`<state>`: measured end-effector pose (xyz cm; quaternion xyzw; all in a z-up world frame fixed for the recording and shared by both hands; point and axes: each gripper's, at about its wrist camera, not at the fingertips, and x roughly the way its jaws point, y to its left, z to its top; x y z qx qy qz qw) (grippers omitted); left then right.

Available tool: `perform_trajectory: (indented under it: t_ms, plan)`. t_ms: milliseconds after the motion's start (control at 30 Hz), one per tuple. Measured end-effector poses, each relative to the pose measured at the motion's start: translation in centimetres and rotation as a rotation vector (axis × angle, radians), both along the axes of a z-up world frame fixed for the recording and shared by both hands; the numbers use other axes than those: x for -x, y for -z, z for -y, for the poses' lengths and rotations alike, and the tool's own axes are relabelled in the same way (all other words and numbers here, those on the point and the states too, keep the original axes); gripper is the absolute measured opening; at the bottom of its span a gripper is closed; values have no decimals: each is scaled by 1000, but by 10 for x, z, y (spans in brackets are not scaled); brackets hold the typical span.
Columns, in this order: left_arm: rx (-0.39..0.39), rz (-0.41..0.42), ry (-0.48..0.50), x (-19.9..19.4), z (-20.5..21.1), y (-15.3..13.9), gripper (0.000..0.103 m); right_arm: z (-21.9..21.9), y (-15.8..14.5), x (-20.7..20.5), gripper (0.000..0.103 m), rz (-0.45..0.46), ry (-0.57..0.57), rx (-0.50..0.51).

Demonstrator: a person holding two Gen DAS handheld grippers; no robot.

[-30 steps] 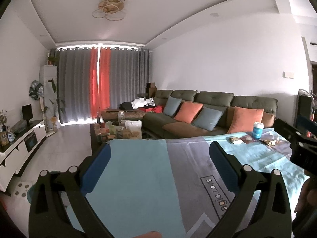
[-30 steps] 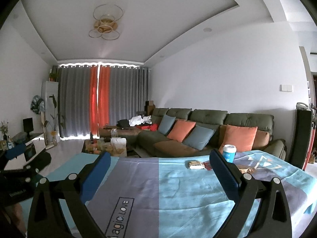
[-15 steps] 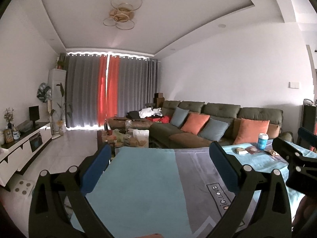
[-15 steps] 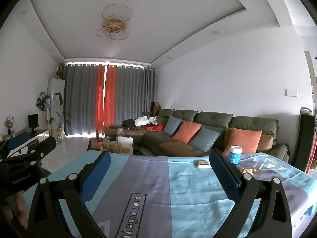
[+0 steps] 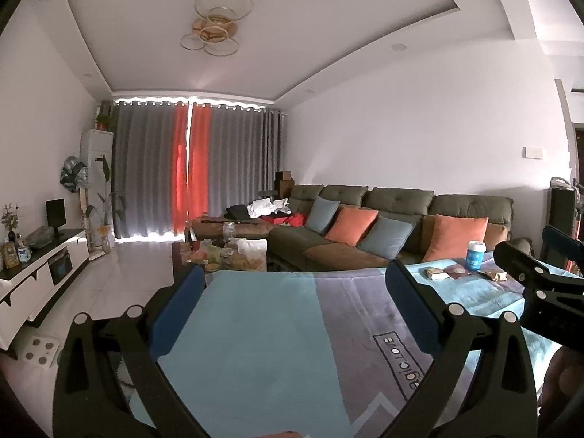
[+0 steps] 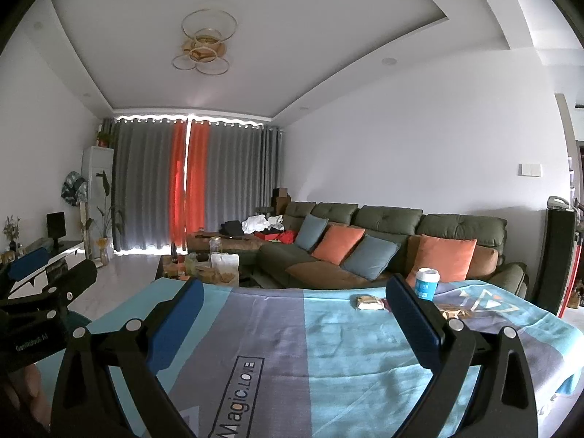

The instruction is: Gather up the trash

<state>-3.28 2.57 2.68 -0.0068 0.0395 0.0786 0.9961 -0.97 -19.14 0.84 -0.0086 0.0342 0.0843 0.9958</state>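
Grey and orange curtains [image 6: 182, 186] and a green sofa [image 6: 387, 241] are seen behind a desk [image 6: 328, 346] draped in a blue and grey cloth. Over its near edge the left gripper [image 5: 292, 314] and the right gripper [image 6: 294, 323] are held, jaws of both spread apart and empty. Toward the far right of the desk, a brown wrapper [image 6: 368, 302], a blue-and-white cup [image 6: 427, 284] and crumpled scraps [image 6: 456, 312] are left lying close together.
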Motion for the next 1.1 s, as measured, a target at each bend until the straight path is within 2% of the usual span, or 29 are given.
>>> perform_trajectory:
  t_ms: [1100]
  plan:
    - [-3, -39, 32, 4, 3, 14, 98, 4, 3, -4, 96, -16, -3, 8]
